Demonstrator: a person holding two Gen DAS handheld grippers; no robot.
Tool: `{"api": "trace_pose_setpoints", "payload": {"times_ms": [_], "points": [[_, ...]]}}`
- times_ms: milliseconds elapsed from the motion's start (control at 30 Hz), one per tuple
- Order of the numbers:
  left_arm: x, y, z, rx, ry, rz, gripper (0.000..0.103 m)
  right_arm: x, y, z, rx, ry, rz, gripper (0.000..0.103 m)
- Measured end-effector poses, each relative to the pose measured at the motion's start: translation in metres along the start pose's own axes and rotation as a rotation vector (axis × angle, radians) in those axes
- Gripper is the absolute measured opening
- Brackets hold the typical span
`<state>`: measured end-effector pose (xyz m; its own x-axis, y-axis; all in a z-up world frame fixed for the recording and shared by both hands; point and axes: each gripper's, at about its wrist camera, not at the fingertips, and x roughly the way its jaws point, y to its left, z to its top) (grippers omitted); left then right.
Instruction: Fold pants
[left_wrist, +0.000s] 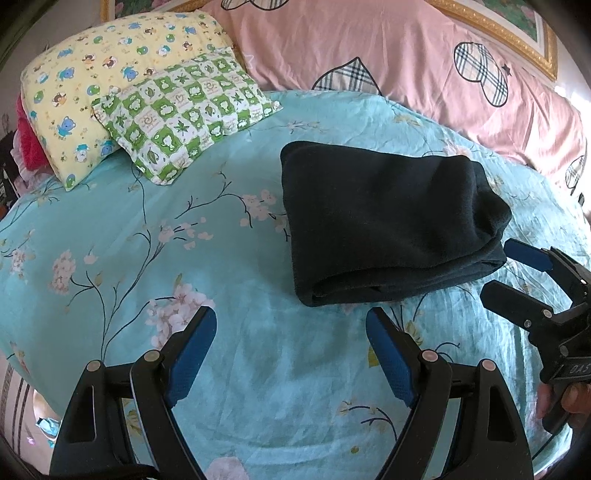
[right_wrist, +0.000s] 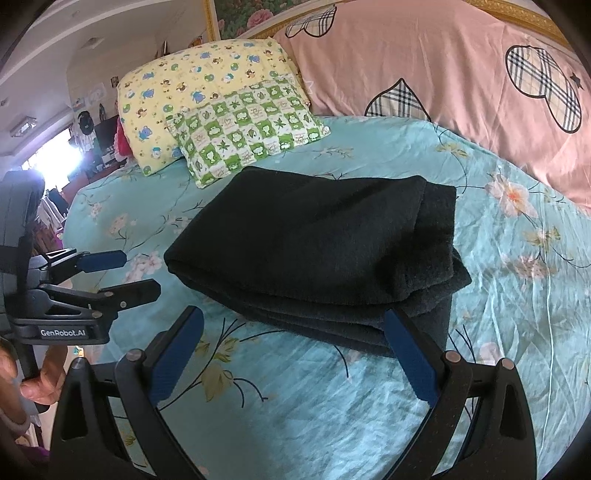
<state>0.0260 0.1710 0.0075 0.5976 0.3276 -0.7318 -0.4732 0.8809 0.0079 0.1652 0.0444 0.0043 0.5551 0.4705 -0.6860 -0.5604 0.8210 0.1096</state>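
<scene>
- While it hangs low over the bed sheet (left_wrist: 110, 229), the left gripper (left_wrist: 290, 354) gapes wide, empty.
- Folded pants (left_wrist: 388, 218) lie mid-bed: soft, thick, limp, probably light; best pinched at stacked edges.
- Right gripper (right_wrist: 293, 350) spread wide, empty, nosing the bundle's near edge.

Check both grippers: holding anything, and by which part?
Nothing held. Left gripper and right gripper are both open; the folded pants lie free on the bed.

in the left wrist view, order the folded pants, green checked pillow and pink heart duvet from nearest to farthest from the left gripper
1. Folded dark pants, just ahead of the left gripper, slightly right.
2. Green checked pillow, farther back, left.
3. Pink heart duvet, along the far edge.
</scene>
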Motion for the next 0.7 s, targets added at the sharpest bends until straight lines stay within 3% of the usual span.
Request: {"api": "trace_pose_setpoints", "payload": {"times_ms": [700], "points": [[0.006,-0.009,0.004,0.029,-0.004,-0.008,0.084,-0.007,-0.017,-0.001,0.034,-0.02,-0.012,0.098]]}}
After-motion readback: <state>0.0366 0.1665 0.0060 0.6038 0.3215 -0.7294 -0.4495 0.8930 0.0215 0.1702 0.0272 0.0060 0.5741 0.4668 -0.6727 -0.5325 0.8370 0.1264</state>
